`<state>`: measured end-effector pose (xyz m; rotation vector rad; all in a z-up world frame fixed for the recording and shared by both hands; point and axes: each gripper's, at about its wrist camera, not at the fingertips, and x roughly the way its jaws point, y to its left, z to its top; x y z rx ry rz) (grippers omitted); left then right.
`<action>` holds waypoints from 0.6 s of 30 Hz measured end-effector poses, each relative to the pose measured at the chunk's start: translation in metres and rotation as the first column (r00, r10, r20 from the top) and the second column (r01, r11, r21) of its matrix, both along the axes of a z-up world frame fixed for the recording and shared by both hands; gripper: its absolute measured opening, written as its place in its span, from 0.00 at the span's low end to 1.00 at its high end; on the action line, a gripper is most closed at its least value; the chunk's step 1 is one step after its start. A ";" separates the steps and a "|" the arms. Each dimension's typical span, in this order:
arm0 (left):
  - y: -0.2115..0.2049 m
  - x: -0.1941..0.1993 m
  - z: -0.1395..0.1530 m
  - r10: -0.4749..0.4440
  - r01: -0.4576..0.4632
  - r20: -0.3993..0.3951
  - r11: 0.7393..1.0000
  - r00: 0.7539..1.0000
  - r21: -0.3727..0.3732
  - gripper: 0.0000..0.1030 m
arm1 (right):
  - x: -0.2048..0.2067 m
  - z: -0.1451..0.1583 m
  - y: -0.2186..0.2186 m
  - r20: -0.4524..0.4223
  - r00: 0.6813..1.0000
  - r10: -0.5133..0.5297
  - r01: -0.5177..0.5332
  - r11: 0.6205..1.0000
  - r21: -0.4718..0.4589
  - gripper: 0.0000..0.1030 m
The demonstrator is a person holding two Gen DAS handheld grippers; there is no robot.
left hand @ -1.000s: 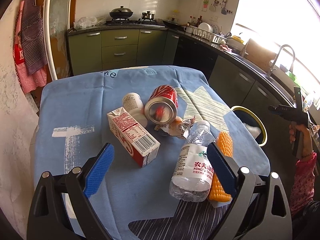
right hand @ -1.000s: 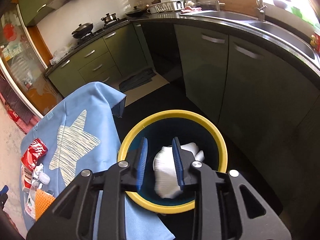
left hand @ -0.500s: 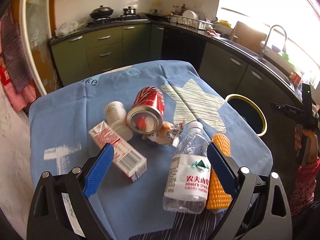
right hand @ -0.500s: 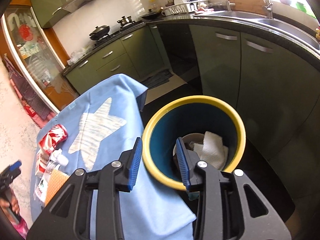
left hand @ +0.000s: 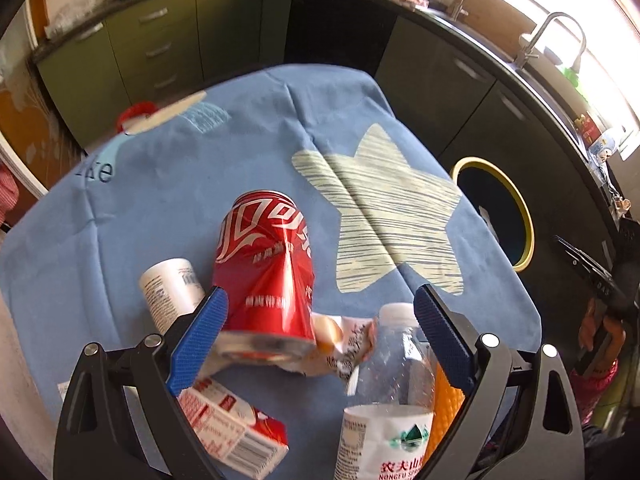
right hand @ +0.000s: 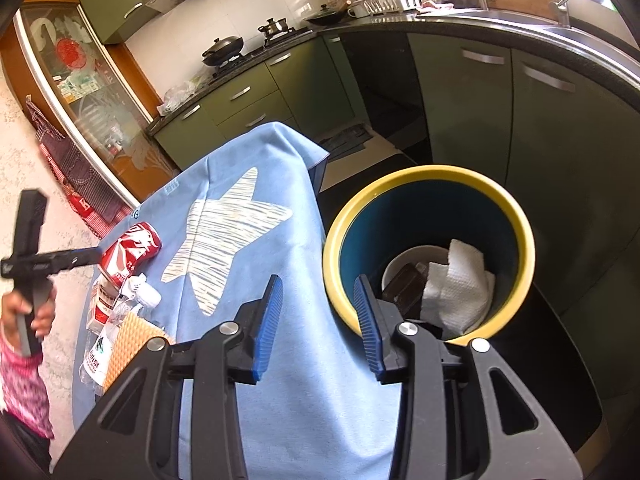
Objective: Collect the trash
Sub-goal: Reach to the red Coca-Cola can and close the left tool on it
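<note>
Clutter crowds the near end of the worktop (left hand: 168, 200), which is draped in a blue cloth with a pale star. My left hand-held gripper (left hand: 320, 334) hangs over it with its jaws spread wide and nothing pinched. Between the blue pads lies a dented red can (left hand: 266, 268) on its side, its end facing me. Just left of it, partly behind the left pad, lies a small white bottle (left hand: 170, 288). A crumpled wrapper (left hand: 344, 344) sits against the can's right side, and a clear water bottle (left hand: 390, 400) lies in front of that, just beside an orange ribbed sponge (left hand: 446, 412). A red and white carton (left hand: 232, 428) lies at the lower left, blurred.

My right hand-held gripper (right hand: 318, 320) has just been opening; its jaws stand apart with nothing between them, over the cloth's edge and the rim of the yellow-rimmed bin (right hand: 516, 220). The bin stands on the floor just beside the worktop, holding a white paper towel (right hand: 456, 288), a dark block and something pale and round.
</note>
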<state>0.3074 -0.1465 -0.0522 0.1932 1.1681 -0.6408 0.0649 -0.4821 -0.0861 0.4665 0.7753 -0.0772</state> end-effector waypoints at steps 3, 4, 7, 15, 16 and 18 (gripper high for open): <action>-0.004 0.021 -0.012 0.020 -0.019 -0.060 1.000 0.998 0.023 0.90 | 0.003 -0.003 0.001 -0.004 1.000 0.005 -0.005 1.000 0.009 0.35; -0.004 0.027 -0.017 0.021 -0.019 -0.077 1.000 0.997 0.025 0.90 | 0.003 -0.004 0.002 -0.005 1.000 0.006 -0.006 1.000 0.011 0.36; -0.005 0.041 -0.026 0.048 -0.042 -0.097 0.997 0.994 0.061 0.90 | 0.006 -0.006 0.003 -0.010 1.000 0.015 -0.015 1.000 0.017 0.36; -0.008 0.061 -0.055 0.059 -0.037 -0.177 0.991 0.982 0.126 0.90 | 0.012 -0.011 0.005 -0.021 0.999 0.029 -0.029 0.999 0.030 0.36; -0.009 0.060 -0.056 0.054 -0.031 -0.182 0.991 0.982 0.129 0.90 | 0.013 -0.012 0.005 -0.023 0.999 0.030 -0.029 0.999 0.032 0.36; -0.011 0.059 -0.060 0.049 -0.022 -0.191 0.990 0.980 0.138 0.90 | 0.014 -0.013 0.005 -0.025 0.999 0.031 -0.030 0.999 0.036 0.36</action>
